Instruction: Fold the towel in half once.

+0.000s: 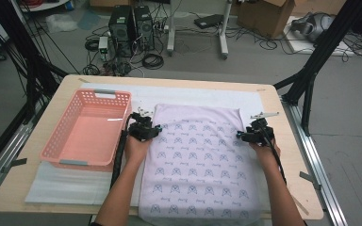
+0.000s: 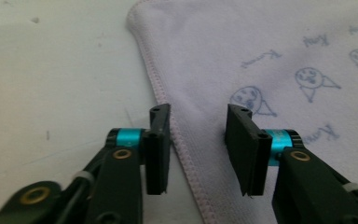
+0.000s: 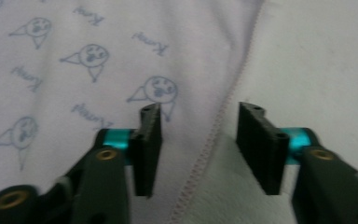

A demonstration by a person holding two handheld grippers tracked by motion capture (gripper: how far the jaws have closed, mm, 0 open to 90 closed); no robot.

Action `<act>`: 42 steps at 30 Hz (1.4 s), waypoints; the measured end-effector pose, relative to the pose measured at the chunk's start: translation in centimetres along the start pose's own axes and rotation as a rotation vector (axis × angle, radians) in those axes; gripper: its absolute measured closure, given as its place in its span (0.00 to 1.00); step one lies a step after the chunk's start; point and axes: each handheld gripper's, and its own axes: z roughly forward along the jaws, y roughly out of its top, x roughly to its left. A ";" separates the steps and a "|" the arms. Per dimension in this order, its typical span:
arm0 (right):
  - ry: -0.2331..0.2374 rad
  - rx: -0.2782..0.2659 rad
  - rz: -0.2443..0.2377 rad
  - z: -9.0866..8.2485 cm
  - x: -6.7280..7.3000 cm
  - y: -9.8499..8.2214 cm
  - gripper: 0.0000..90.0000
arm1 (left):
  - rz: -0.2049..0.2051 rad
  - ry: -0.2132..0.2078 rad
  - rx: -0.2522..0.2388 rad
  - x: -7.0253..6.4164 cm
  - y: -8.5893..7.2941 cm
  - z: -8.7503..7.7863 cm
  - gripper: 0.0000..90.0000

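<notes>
A pale lilac cloth printed with small blue faces lies flat on the table, reaching its near edge. My left gripper sits at the cloth's left hem, near its far left corner. In the left gripper view the cloth has its stitched hem running between the parted jaws of the left gripper, and the pads do not press it. My right gripper is at the right hem. There the cloth edge also lies between the jaws of the right gripper, which stand apart.
A pink plastic basket stands on the left of the table, close to my left hand. A white foam mat lies under the cloth and basket. A few small clips lie beyond the left gripper. Stands, cables and boxes are on the floor behind the table.
</notes>
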 end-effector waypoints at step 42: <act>0.142 -0.216 0.031 -7.9 1.4 -2.1 0.96 | -0.012 -0.142 -0.183 -1.0 0.2 -9.0 0.95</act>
